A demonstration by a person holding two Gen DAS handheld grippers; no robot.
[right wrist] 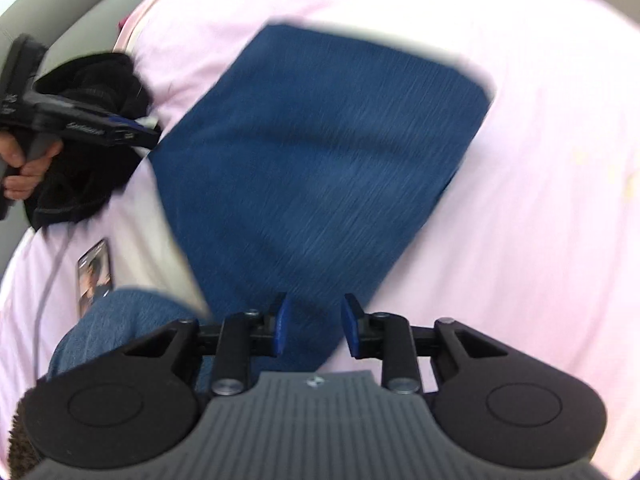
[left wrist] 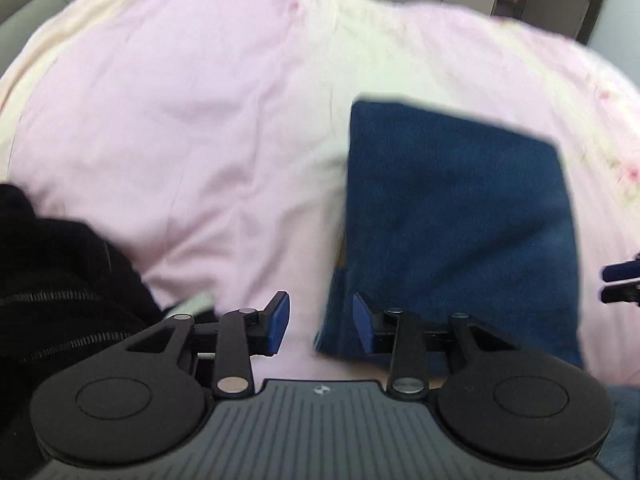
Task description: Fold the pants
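Folded pants [left wrist: 456, 216] lie ahead of both parted grippers (frames blurred).

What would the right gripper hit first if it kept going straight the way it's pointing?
Probably the folded blue pants: the right gripper has its open jaws over their near end, though blur leaves depth unclear.

Two wrist fisheyes, both angled steeply down at a pink bedspread [left wrist: 180, 128] from close above.

The left wrist view looks along its gripper's fingers [left wrist: 279, 322], with the folded blue pants [left wrist: 456, 216] right of centre; the right wrist view faces the same pants [right wrist: 320, 152] mid-frame. Both share the pants, the bedspread and a black garment [left wrist: 60, 280], at lower left in one and at upper left [right wrist: 96, 92] in the other.
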